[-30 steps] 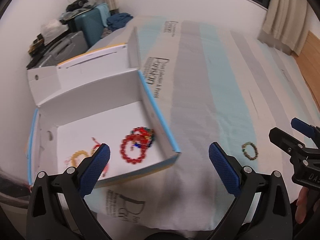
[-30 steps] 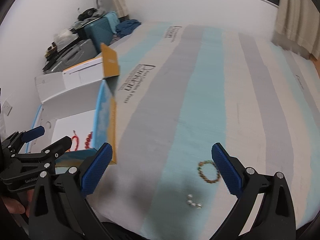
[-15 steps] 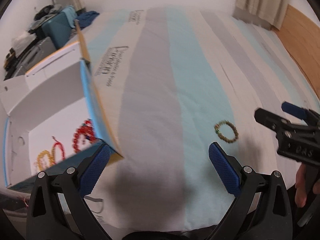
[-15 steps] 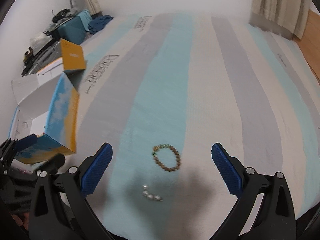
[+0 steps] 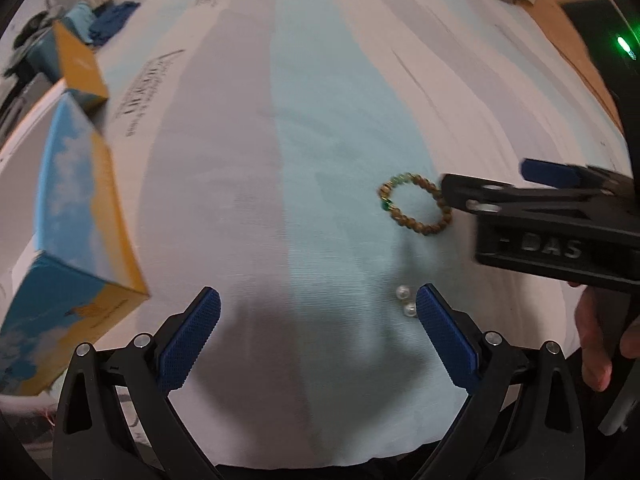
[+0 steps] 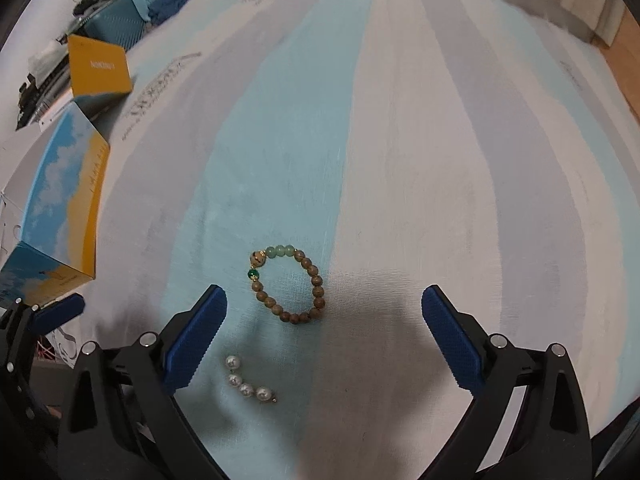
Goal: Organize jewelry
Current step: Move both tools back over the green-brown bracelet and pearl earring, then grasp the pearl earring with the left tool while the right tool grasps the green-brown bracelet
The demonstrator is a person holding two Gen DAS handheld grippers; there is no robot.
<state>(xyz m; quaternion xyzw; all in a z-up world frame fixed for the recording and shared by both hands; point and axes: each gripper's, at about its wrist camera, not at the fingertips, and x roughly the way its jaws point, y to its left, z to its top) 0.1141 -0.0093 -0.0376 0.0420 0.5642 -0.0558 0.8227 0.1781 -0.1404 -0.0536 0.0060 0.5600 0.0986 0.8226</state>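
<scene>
The right tool (image 6: pixel 322 320), spread wide and empty, should drop onto the brown wooden bead bracelet (image 6: pixel 289 285) just ahead, pinching one side cleanly.

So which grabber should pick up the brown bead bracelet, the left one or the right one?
Probably the right gripper: it's open with the bracelet lying between its fingers. The left gripper, also open, has the bracelet off to one side.

Dim, soft shadows — fisheye-warped, edges motion-blurred.

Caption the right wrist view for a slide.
Open right tongs hover over a brown wooden-bead bracelet beside a short white pearl strand on striped bedding.
</scene>
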